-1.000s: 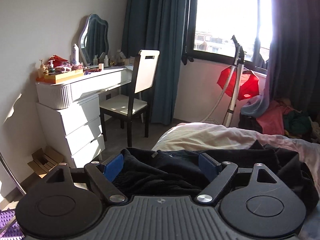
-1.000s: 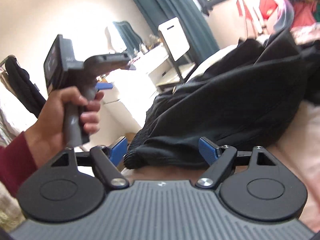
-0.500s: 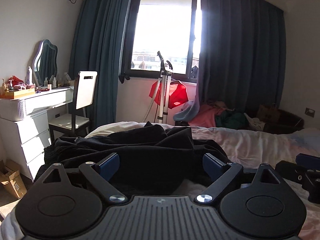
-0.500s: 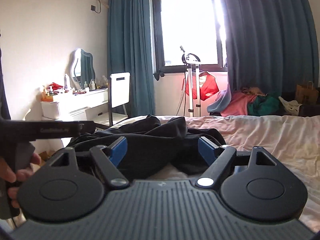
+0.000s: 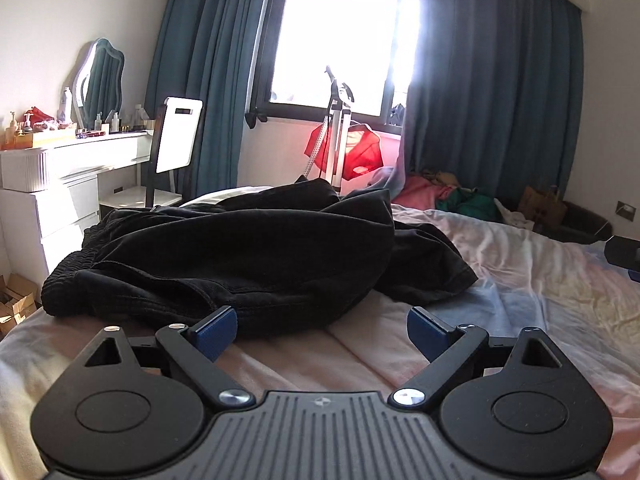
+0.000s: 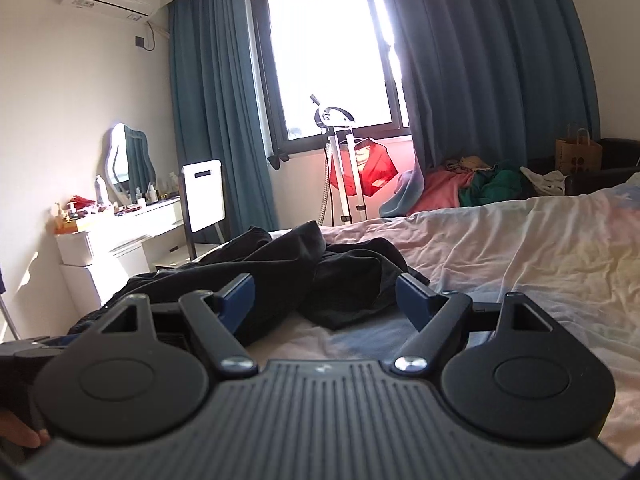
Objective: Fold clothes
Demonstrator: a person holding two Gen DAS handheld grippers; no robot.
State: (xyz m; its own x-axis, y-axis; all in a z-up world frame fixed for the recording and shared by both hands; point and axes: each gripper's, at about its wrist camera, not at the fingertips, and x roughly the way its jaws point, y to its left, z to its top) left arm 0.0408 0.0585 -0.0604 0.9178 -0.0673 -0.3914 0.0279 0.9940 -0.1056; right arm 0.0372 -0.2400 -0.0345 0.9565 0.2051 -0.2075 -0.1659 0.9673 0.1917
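A crumpled black garment (image 5: 248, 256) lies in a heap on the bed's pale sheet (image 5: 532, 280), towards its left side. It also shows in the right wrist view (image 6: 320, 276). My left gripper (image 5: 322, 330) is open and empty, low over the sheet just in front of the garment's near edge. My right gripper (image 6: 324, 298) is open and empty, also just in front of the garment. Part of the left gripper (image 6: 24, 350) and the hand holding it show at the lower left of the right wrist view.
A white dresser (image 5: 60, 184) with a mirror and bottles stands left of the bed, with a chair (image 5: 168, 164) beside it. A garment steamer with a red top (image 5: 344, 148) stands below the window. A pile of clothes (image 5: 448, 196) lies by the curtain.
Both grippers have swung round to face the window and pulled back from the black garment. The garment lay between the fingers before and now lies ahead of them on the bed.
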